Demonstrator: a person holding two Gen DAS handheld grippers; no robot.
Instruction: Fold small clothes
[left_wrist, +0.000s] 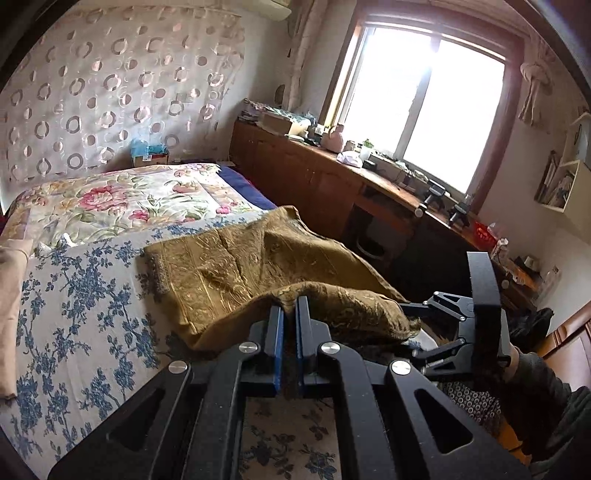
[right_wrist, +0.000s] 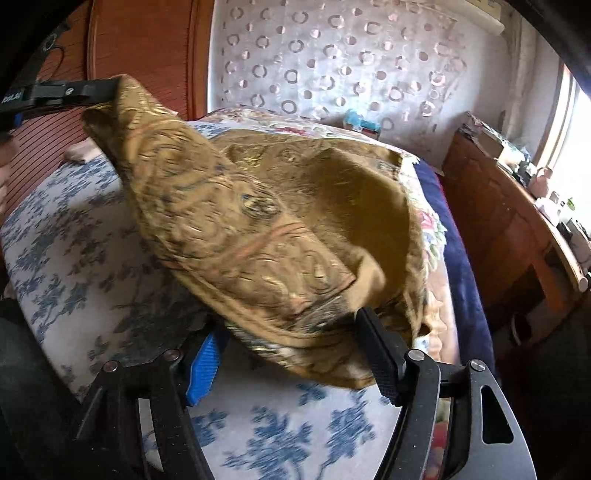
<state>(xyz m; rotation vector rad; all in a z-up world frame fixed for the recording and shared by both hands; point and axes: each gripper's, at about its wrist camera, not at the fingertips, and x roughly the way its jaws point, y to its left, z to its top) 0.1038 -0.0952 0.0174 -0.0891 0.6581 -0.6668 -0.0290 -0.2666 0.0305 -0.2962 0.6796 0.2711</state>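
Left gripper (left_wrist: 289, 308) pinches the near edge of the golden-brown patterned woven cloth (left_wrist: 236, 273), lifted above the blue-floral white bedsheet (left_wrist: 85, 295). Right gripper (right_wrist: 291, 350) spread wide, cloth draped between its fingers, unclamped.

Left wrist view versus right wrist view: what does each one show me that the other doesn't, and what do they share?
Only the left wrist view shows the left gripper shut on the near edge of the gold cloth, and the whole window. Only the right wrist view shows the right gripper with its jaws wide apart, the cloth draped between them, and the wooden headboard. Both show the cloth partly lifted off the blue floral sheet and the circle-patterned curtain.
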